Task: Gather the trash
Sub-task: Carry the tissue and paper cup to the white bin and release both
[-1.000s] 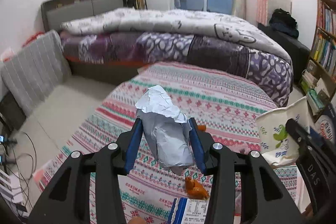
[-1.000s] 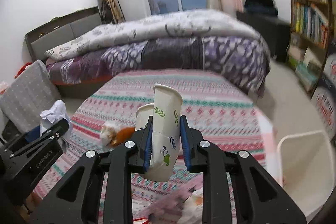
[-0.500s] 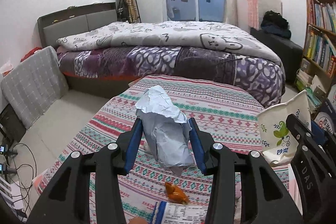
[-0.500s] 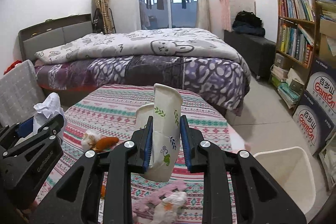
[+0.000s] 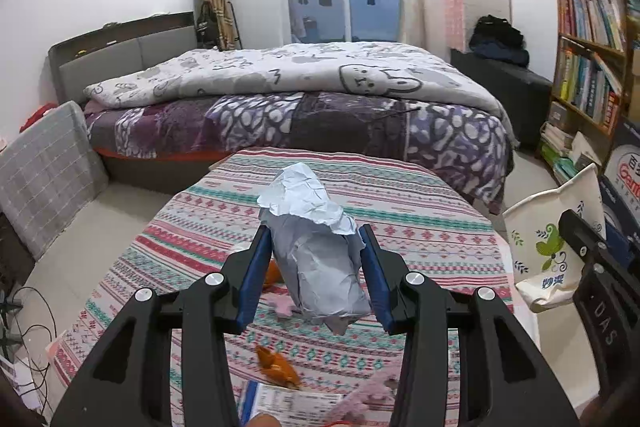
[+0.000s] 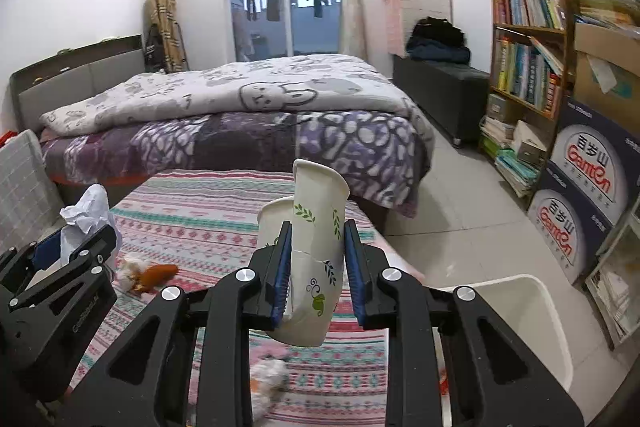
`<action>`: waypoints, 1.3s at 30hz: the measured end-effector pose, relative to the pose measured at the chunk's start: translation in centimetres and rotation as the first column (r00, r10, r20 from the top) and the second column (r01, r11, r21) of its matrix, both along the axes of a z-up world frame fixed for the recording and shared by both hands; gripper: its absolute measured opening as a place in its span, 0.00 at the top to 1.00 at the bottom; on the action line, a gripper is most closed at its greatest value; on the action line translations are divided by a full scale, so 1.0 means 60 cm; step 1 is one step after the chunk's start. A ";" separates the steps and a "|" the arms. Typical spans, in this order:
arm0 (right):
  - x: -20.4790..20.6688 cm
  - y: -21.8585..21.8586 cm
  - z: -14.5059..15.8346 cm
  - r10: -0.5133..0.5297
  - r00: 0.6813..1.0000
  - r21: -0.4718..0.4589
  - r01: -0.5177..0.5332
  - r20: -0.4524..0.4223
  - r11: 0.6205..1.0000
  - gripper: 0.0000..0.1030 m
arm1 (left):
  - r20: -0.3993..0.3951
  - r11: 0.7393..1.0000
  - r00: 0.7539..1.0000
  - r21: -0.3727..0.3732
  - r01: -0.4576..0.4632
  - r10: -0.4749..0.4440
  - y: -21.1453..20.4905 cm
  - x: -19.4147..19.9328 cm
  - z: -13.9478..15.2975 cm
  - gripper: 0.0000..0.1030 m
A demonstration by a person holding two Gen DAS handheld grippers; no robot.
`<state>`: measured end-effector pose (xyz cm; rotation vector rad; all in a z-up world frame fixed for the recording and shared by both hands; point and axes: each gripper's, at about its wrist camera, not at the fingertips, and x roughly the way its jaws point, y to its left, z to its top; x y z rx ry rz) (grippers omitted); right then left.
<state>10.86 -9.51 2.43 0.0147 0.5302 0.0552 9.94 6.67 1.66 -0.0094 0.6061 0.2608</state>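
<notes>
My left gripper (image 5: pixel 314 267) is shut on a crumpled wad of grey-white paper (image 5: pixel 316 251), held above the patterned table (image 5: pixel 400 227). My right gripper (image 6: pixel 314 263) is shut on a squashed paper cup (image 6: pixel 316 251) with green leaf prints; it also shows at the right edge of the left wrist view as paper cup (image 5: pixel 548 247). A white bin (image 6: pixel 524 323) stands on the floor, low and to the right of the cup. Orange peel (image 5: pixel 278 367), a printed slip (image 5: pixel 292 401) and pink scraps (image 5: pixel 364 397) lie on the cloth. The left gripper with its paper (image 6: pixel 86 215) shows at the left of the right wrist view.
A bed (image 5: pixel 320 99) with a purple and white quilt stands right behind the table. A bookshelf (image 6: pixel 528 67) and stacked cartons (image 6: pixel 580 195) line the right wall. Tiled floor (image 6: pixel 452 219) runs between bed, shelf and bin. Cables (image 5: pixel 24 331) lie on the floor at left.
Both grippers have swung to the right with their loads still gripped. The white bin and the bookshelf have come fully into the right wrist view; the table's litter has shifted left.
</notes>
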 end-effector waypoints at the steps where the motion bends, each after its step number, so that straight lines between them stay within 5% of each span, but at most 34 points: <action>1: 0.000 -0.009 0.001 -0.013 1.000 0.000 0.013 0.000 1.000 0.77 | 0.000 1.000 1.000 0.000 0.009 -0.009 -0.008 0.001 0.000 0.57; 13: 0.009 -0.132 0.000 -0.193 0.980 0.026 0.194 -0.040 0.981 0.75 | -0.008 0.994 0.994 0.015 0.109 -0.109 -0.091 0.008 -0.014 0.56; 22: 0.002 -0.236 -0.001 -0.342 0.936 0.069 0.348 -0.085 0.935 0.69 | -0.031 0.979 0.979 0.016 0.202 -0.201 -0.159 0.017 -0.033 0.56; 29: -0.019 -0.299 0.006 -0.424 0.903 0.080 0.429 -0.076 0.900 0.38 | -0.055 0.963 0.962 0.001 0.269 -0.268 -0.215 0.019 -0.047 0.56; 39: -0.046 -0.374 0.014 -0.513 0.857 0.104 0.516 -0.056 0.850 0.21 | -0.085 0.924 0.920 -0.037 0.382 -0.383 -0.315 0.017 -0.057 0.56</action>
